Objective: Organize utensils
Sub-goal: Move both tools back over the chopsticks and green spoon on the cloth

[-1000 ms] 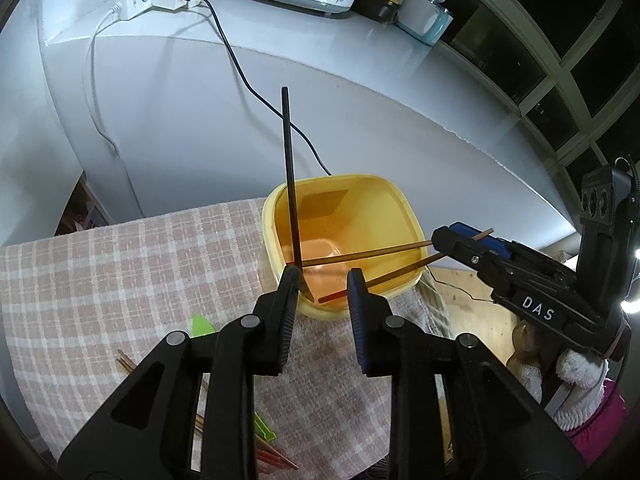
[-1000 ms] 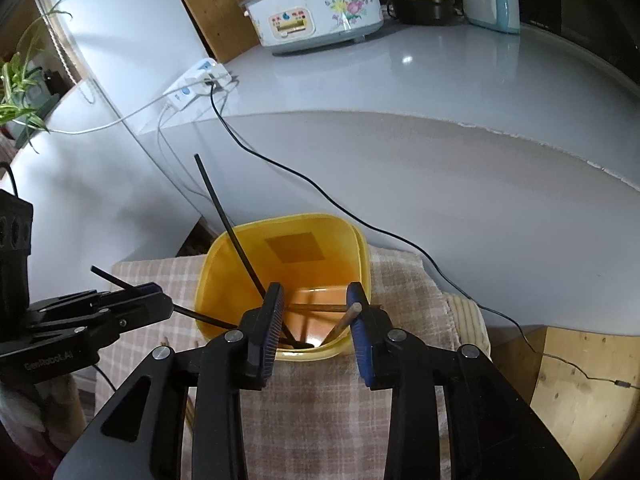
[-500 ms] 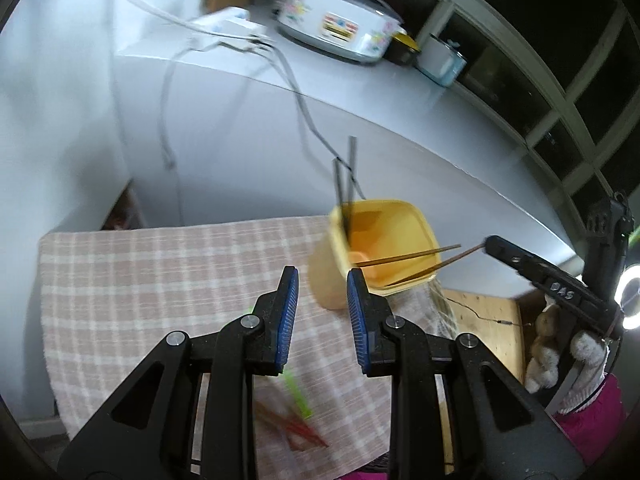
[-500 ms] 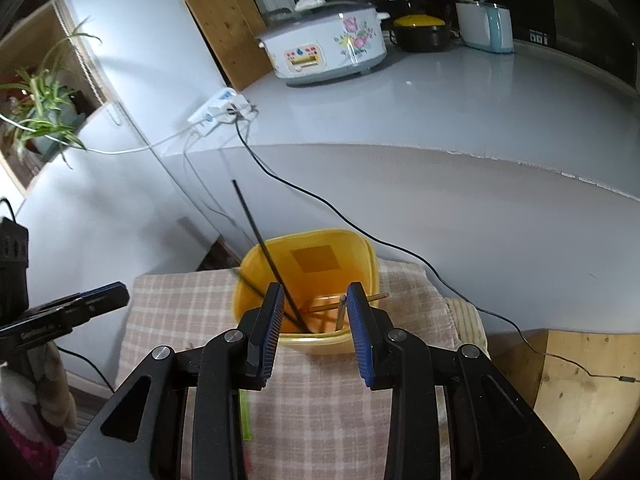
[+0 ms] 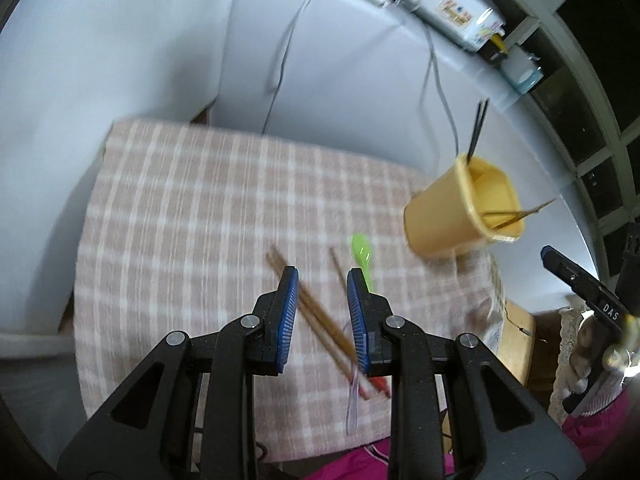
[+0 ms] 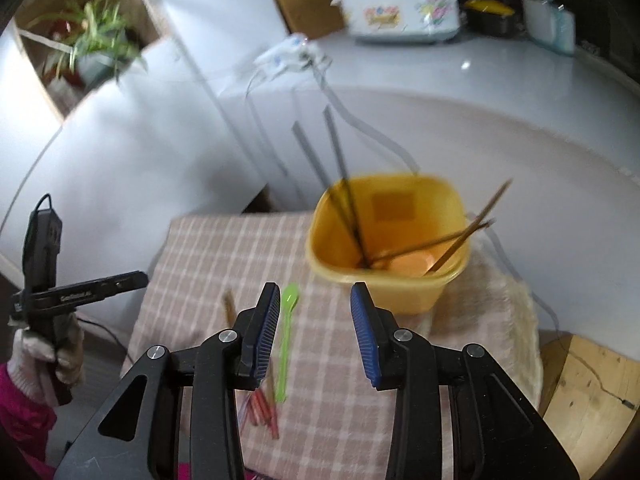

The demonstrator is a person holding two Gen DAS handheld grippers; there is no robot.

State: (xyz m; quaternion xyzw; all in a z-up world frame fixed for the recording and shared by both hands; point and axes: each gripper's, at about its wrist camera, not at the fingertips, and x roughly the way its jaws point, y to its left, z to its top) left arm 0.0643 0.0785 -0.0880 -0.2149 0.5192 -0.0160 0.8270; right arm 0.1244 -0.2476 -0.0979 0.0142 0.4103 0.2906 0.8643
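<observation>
Left gripper (image 5: pixel 319 280): released, jaws apart with nothing pinched, hanging above the brown chopsticks (image 5: pixel 316 312) on the checked cloth (image 5: pixel 192 208).
Right gripper (image 6: pixel 314 298): jaws opening, nothing between them, in front of the yellow tub (image 6: pixel 400 296).
Yellow tub: stands at the far right part of the cloth; two black chopsticks (image 6: pixel 344 200) and two wooden chopsticks (image 6: pixel 460 236) lean inside.
Green spoon (image 6: pixel 287 336): flat on the cloth, just beside the brown chopsticks.

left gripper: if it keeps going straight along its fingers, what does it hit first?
Most likely the brown chopsticks lying on the checked cloth, framed between the empty left gripper pads. Depth is unclear; the green spoon sits just right of that line.
</observation>
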